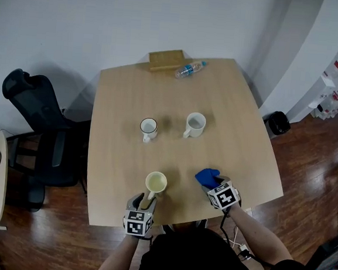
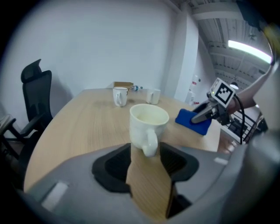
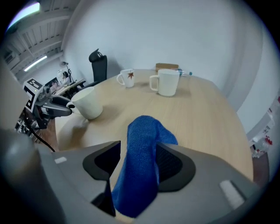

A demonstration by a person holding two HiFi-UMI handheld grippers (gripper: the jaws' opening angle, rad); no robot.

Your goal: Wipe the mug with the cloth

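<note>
Left gripper (image 1: 145,204) and right gripper (image 1: 213,185) both have their jaws spread wide, so neither one is actually clamping anything right now. Both sit at the near edge of the table (image 1: 218,106), one on each side of the person.

Progress-wise, no wiping is going on at this moment. The mug (image 1: 156,182) stands upright on the table and the cloth (image 1: 207,176) is a bit off to its right, not touching it. Nothing on the mug's surface gives away whether it's been rubbed already, so honestly it could be either "just about to start" or "just let go after finishing". Best guess from the layout alone: whatever's left needs both things gripped again and brought together.

As for positions: the mug is right at the tips of the left gripper, with its handle (image 2: 149,144) poking back in between the open jaws, pads not squeezing it as far as the left gripper view shows. The blue cloth is a crumpled strip running up between the right gripper's open jaws, lying closer to one pad than the other, loose rather than pinched. Two other mugs (image 1: 148,127) (image 1: 195,124) stand further back mid-table, well apart from all this.
</note>
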